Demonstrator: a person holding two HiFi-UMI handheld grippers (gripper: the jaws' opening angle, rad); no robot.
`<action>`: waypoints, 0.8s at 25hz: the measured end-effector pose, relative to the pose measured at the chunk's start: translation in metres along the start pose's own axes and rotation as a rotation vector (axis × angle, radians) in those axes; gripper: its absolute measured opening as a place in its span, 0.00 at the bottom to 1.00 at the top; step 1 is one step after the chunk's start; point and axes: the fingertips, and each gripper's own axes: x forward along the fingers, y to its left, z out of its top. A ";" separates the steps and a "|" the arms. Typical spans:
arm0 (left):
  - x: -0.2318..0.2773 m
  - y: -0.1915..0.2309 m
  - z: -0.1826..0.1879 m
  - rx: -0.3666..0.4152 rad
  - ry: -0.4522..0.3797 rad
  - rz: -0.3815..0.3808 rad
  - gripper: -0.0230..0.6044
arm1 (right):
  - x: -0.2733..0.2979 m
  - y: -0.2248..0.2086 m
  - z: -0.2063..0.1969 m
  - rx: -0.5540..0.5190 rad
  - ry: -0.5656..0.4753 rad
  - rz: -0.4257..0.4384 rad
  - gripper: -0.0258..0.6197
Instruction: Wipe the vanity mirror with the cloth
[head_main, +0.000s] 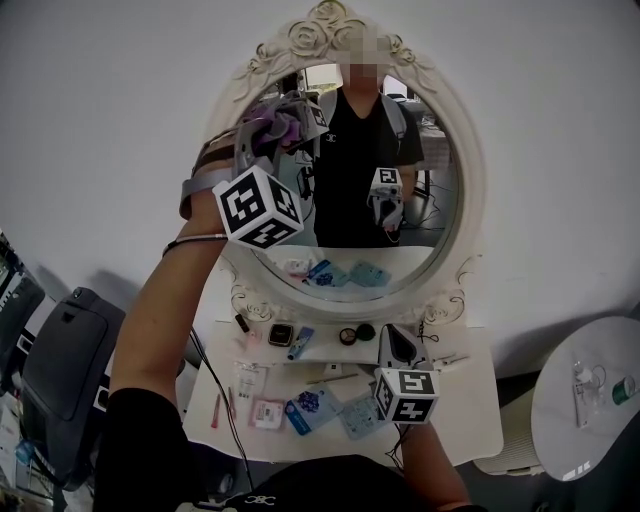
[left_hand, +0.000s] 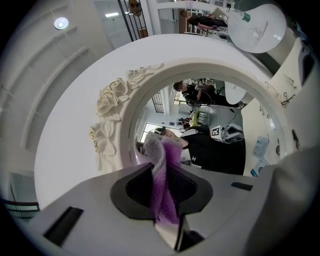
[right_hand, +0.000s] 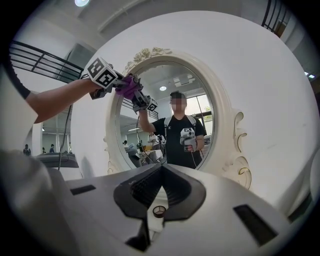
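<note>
The left tongs (left_hand: 160, 180) clenched the purple cloth (left_hand: 161, 150) at the upper-left edge of the mirror (left_hand: 215, 95) — the remaining glass lay rightward and below (right tongs (right_hand: 159, 192) closed, empty, held low).

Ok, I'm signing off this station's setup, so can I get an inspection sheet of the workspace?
Surface: white vanity table, crowded.
Job's things: purple cloth at the upper left edge of the oval mirror; contact unclear.
Clutter: cosmetics and packets across the table.
Grippers: left hand-held gripper shut on the cloth; right hand-held gripper shut, empty, low over the table.
Cables: thin dark cable at the table's left side.
Surroundings: white wall, dark case left, round side table right.
</note>
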 end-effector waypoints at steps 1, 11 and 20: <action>0.000 -0.005 -0.003 -0.001 0.004 -0.008 0.16 | 0.000 0.001 -0.001 -0.001 0.004 0.001 0.05; -0.016 -0.076 -0.045 0.010 0.056 -0.089 0.16 | -0.002 0.017 -0.013 0.010 0.037 0.027 0.06; -0.028 -0.160 -0.074 0.050 0.084 -0.154 0.15 | -0.007 0.022 -0.024 0.029 0.058 0.011 0.06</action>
